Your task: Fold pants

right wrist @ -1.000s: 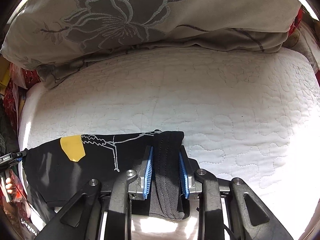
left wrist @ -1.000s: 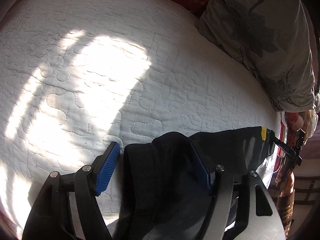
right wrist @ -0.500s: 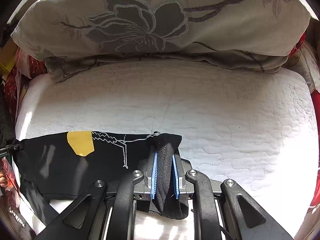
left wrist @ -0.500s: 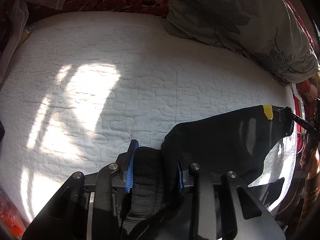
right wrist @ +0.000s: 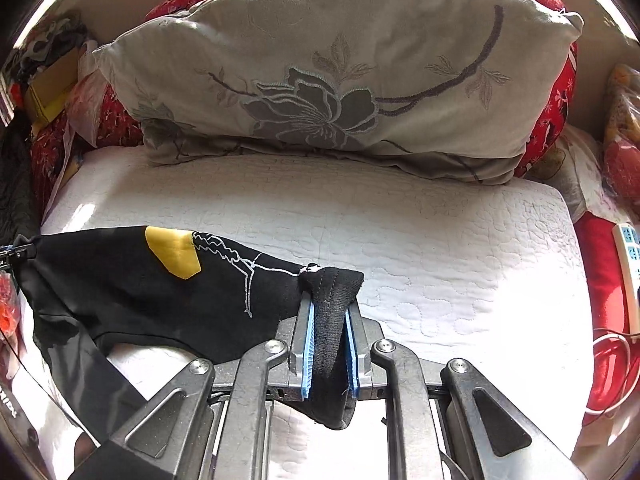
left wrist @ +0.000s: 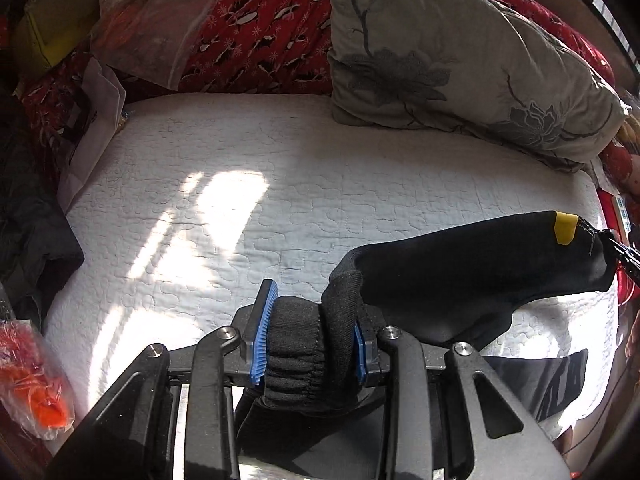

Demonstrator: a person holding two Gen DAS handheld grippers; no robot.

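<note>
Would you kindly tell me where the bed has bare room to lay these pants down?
The white quilt is bare from the grey pillow down to the tongs, including its sunlit patch. Crowded: the red blanket and plastic bags at the far edge, the power strip on the right.

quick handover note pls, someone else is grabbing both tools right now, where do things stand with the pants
Left tool: shut on the bunched waistband end of the black pants.
Right tool: shut on the other ribbed end, fabric pinched between the blue pads.
Pants: stretched between both tools, raised above the white quilted bed, the rest drooping below.
Done: both ends gripped and raised.
Left: no fold visible yet; lay flat, fold, release.
</note>
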